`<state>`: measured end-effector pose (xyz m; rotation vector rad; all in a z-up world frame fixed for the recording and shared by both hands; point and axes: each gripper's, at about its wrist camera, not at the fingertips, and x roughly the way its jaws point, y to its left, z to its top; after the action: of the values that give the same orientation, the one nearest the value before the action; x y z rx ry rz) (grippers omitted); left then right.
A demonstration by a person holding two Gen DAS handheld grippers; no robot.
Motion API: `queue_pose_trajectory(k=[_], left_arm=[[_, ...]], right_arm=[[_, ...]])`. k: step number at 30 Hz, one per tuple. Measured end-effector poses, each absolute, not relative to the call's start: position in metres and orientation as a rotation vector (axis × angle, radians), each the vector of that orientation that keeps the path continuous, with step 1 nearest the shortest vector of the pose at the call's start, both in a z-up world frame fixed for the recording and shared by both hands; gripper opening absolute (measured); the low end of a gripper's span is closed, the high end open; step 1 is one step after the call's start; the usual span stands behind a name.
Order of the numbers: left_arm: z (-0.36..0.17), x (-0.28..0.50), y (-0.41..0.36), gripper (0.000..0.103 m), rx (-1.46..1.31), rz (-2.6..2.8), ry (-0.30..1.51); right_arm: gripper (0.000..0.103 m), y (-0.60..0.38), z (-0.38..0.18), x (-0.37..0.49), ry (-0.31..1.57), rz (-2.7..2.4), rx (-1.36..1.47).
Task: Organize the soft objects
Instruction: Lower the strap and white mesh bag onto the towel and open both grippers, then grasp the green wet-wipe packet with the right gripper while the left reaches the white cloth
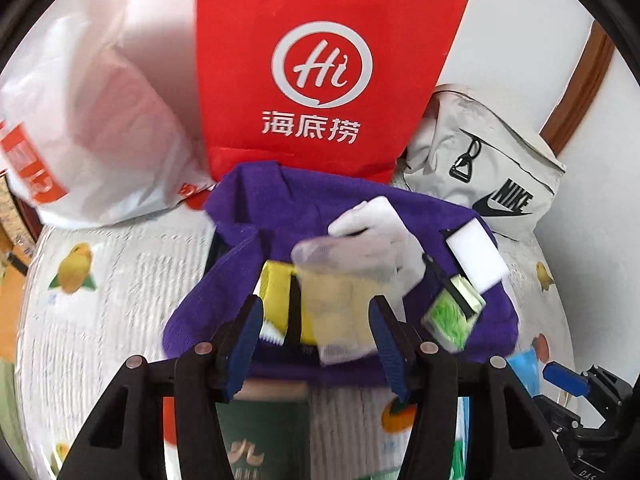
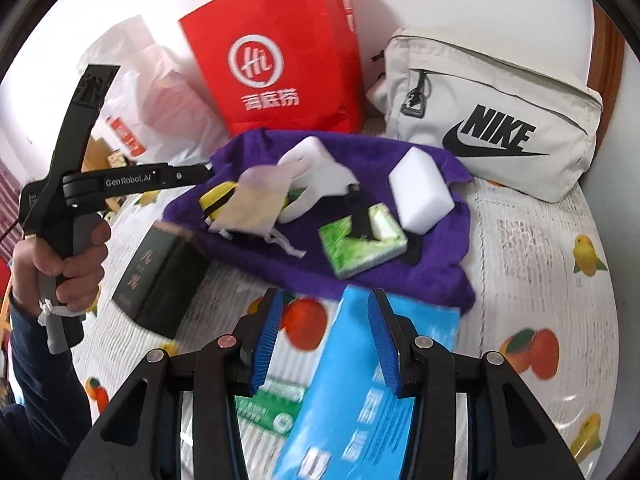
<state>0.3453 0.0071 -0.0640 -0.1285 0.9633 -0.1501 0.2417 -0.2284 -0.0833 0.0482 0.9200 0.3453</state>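
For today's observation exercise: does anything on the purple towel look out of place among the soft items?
Yes. A black clip lies across the green tissue pack on the purple towel, a hard item among the white glove, sponge and drawstring pouch. The pile is jumbled, not sorted.

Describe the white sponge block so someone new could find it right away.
Start at the purple towel spread in front of the red paper bag. On the towel's right side, nearest the beige Nike pouch, lies the white sponge block. It is plain and brick-shaped, unlike the green tissue packet beside it.
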Motion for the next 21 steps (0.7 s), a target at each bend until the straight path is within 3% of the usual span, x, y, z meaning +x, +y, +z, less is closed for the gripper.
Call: queue_pose_trajectory(k=[6, 10, 21], left_arm=[[-0.056, 0.292, 0.016, 0.059, -0.135, -0.135, 0.947], [-0.059, 0.254, 0.020, 0.059, -0.139, -0.126, 0.944], [-0.091, 0.186, 0.047, 0.060, -0.184, -0.089, 0.985]], right_arm=[[0.047, -0.211, -0.089, 0.207, 0.932, 0.390, 0.006], [0.058, -0.194, -0.103, 0.190, 0.949, 0.432, -0.041], [0.058, -0.146, -0.149, 0.164, 1.005, 0.486, -0.267]])
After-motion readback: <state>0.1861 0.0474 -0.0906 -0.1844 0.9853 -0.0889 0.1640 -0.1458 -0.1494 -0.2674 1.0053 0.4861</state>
